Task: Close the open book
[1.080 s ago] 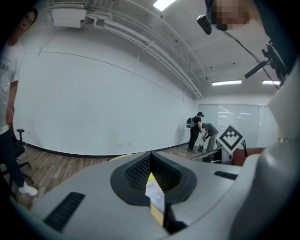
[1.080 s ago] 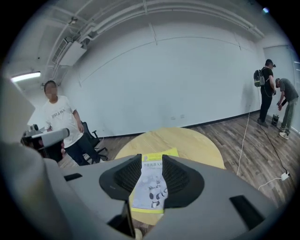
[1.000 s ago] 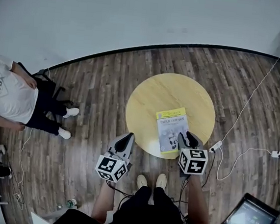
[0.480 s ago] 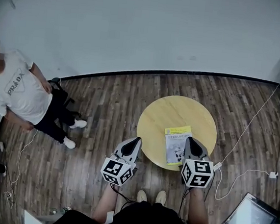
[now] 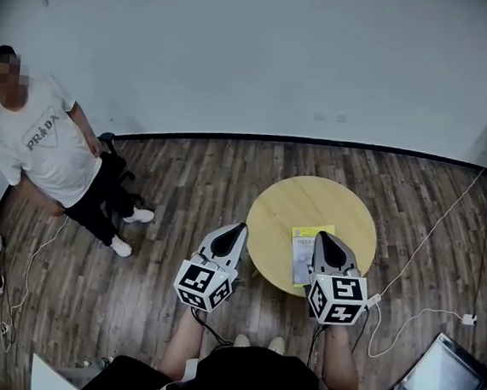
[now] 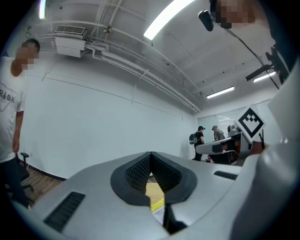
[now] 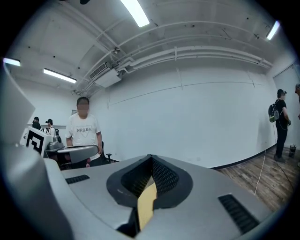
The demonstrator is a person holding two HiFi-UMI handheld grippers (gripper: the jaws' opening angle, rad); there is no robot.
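Observation:
A closed book [image 5: 300,255] with a yellow-topped cover lies near the front edge of the round yellow table [image 5: 294,208]. My right gripper [image 5: 322,235] hovers over the book's right side and hides part of it; its jaws are shut with nothing in them. My left gripper [image 5: 240,227] hangs off the table's left rim, also shut and empty. In the left gripper view the left gripper [image 6: 150,153] has its tips together, and a strip of the book [image 6: 158,206] shows below them. In the right gripper view the right gripper [image 7: 151,157] is shut above the tabletop [image 7: 146,204].
A person in a white T-shirt [image 5: 46,149] stands at the left by the wall. White cables [image 5: 419,241] trail across the wooden floor right of the table. A laptop [image 5: 439,384] sits at the bottom right. More people [image 7: 280,124] stand far off.
Both grippers have risen away from the table and now point level. The right gripper's jaws, apart beside the book a second ago, are together. The book has not moved.

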